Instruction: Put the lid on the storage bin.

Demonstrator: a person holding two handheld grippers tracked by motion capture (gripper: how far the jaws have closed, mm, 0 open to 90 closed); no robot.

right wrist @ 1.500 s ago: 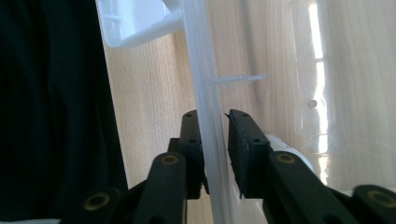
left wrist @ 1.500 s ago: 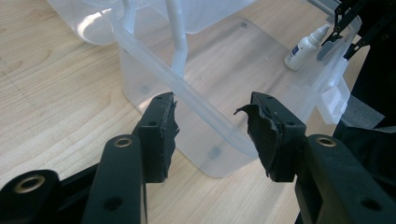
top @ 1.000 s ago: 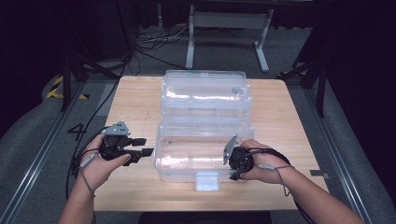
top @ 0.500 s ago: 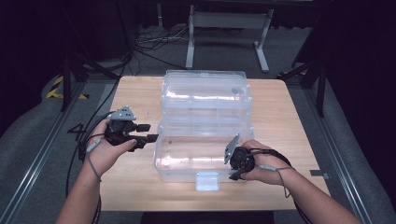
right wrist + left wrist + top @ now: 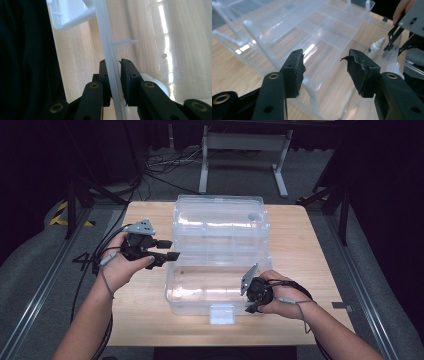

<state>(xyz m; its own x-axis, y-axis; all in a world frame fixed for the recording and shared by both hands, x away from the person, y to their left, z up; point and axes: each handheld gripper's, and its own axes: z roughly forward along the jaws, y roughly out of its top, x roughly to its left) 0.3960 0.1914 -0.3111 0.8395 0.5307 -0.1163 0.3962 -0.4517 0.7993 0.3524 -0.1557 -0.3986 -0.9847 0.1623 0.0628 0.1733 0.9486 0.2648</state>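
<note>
A: Where does the clear plastic box point(image 5: 217, 257) lie?

B: At the centre of the high view, on the wooden tabletop point(image 5: 310, 250), lid open toward the upper frame, white latch point(image 5: 222, 314) at its near edge.

A: State of the right hand-held gripper point(image 5: 251, 296)?

B: Lower centre-right of the frame; clenched on the box's thin front wall, which the right gripper view shows pinched between both pads.

A: And the left hand-held gripper point(image 5: 167, 250)?

B: Left of centre, just beside the box's left edge; released, jaws spread wide. Its own view shows the compartments and a small white bottle point(image 5: 375, 47) at upper right.
</note>
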